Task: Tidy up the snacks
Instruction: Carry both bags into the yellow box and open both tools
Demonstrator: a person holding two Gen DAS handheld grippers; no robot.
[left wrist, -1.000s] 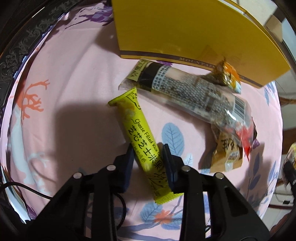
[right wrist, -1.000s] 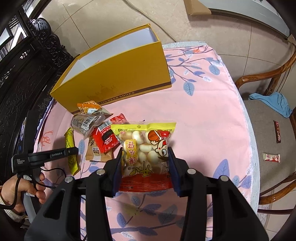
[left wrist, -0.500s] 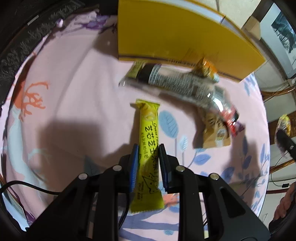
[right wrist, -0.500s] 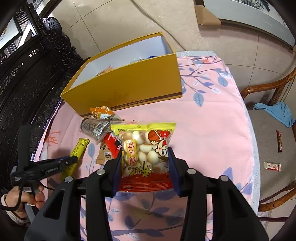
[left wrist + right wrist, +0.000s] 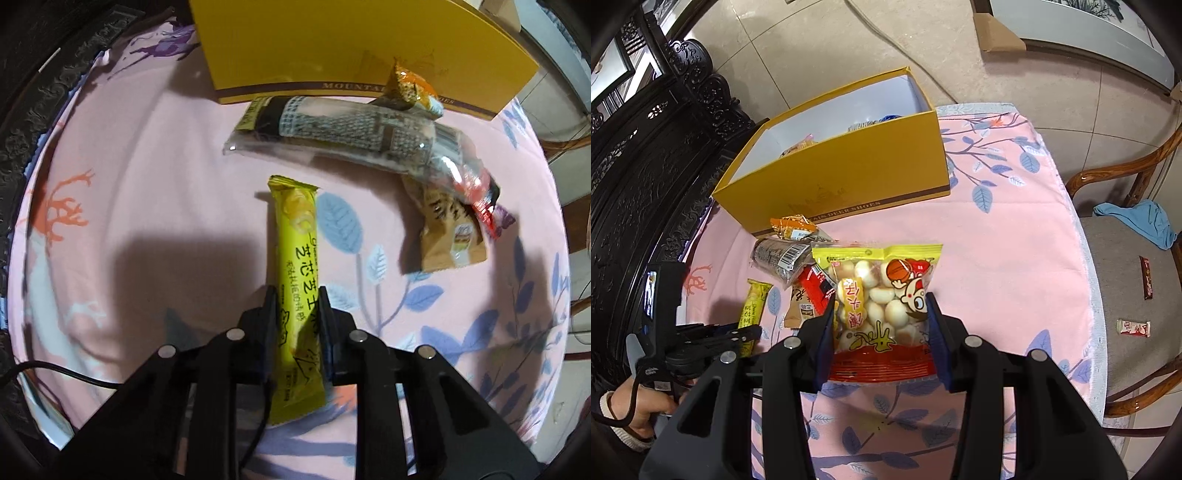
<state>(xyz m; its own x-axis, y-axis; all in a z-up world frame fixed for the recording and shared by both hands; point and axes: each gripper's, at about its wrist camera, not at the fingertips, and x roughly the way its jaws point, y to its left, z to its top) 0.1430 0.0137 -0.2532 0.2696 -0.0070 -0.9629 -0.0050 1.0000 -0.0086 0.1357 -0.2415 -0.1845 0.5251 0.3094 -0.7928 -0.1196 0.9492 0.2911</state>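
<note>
My left gripper (image 5: 295,301) is shut on a long yellow snack stick (image 5: 297,258), seen too in the right wrist view (image 5: 753,308). My right gripper (image 5: 881,306) is shut on a bag of round white snacks (image 5: 882,295) and holds it above the pink tablecloth (image 5: 997,258). The open yellow box (image 5: 849,173) stands at the far side with some packets inside. Loose snacks lie in front of it: a clear-wrapped roll (image 5: 351,136), an orange packet (image 5: 410,86), a brown packet (image 5: 448,236) and a red packet (image 5: 816,290).
A dark carved cabinet (image 5: 646,166) stands to the left of the table. A wooden chair (image 5: 1137,280) on the right holds a blue cloth (image 5: 1137,221) and two small snack bars (image 5: 1133,328). A cable (image 5: 74,376) runs near my left gripper.
My left gripper has shut on the yellow stick and turned it to point straight ahead. My right gripper has carried the bag closer to the yellow box, whose inside now shows.
</note>
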